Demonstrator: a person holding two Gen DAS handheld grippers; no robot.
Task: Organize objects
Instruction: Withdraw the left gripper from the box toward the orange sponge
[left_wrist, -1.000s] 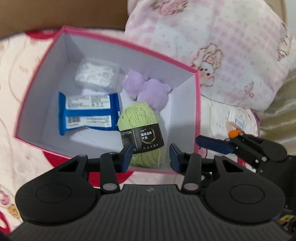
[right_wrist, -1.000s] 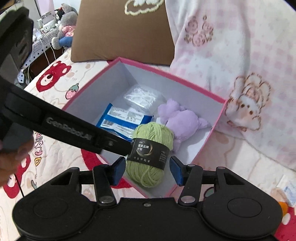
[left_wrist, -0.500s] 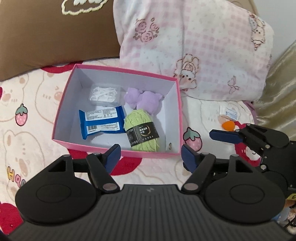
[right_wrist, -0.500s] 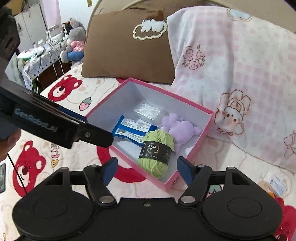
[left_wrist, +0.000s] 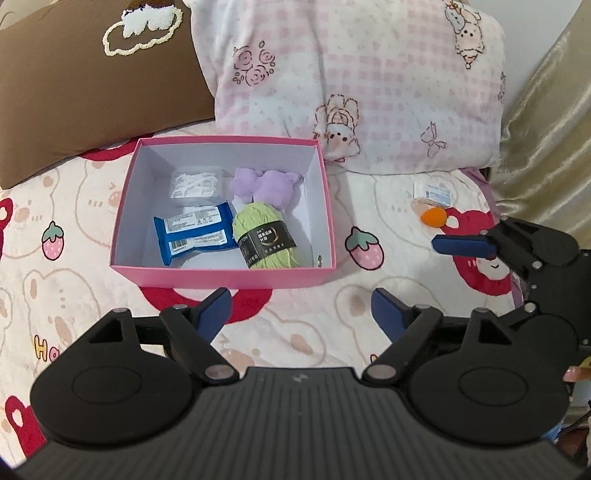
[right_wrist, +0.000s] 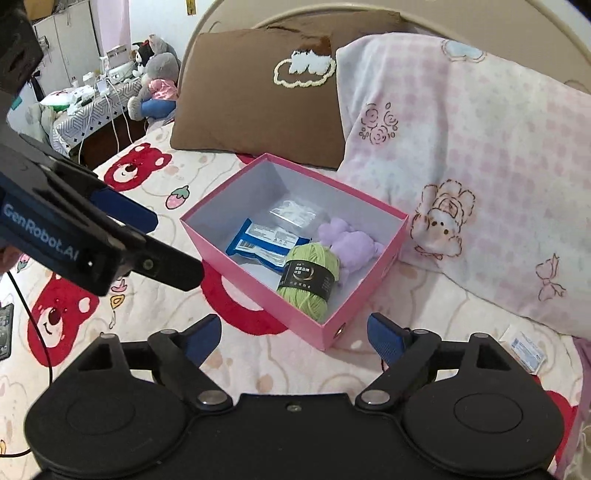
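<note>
My landmark is the pink box (left_wrist: 221, 275), an open rectangular cardboard tray with smooth white inner walls, sitting flat on the bed (left_wrist: 332, 314), whose soft quilted cover is printed with red bears and strawberries. Inside the box, at its near right corner, lies the green yarn ball (left_wrist: 264, 234), a plump oval skein of ribbed cotton strands wrapped in a glossy black paper band. Just left of it in the box is the blue packet (left_wrist: 195, 236), a flat crinkly plastic pouch with white labels. At the far wall of the box sits a clear plastic case (left_wrist: 195, 184) of white picks, and beside that, behind the yarn, a fuzzy purple plush toy (left_wrist: 264, 184). My left gripper (left_wrist: 301, 308) hangs on the near side of the box, its blue ribbed jaws opening wide with nothing between them. My right gripper (right_wrist: 293, 332) is off the box's near right corner, jaws likewise opening wide and empty. Behind the box lean a brown pillow (left_wrist: 92, 92) with a tufted white cloud and a pink checked fleece pillow (left_wrist: 369, 92). Well right of the box lie a small orange felt piece (left_wrist: 434, 216) and a little white sachet (left_wrist: 432, 192).
</note>
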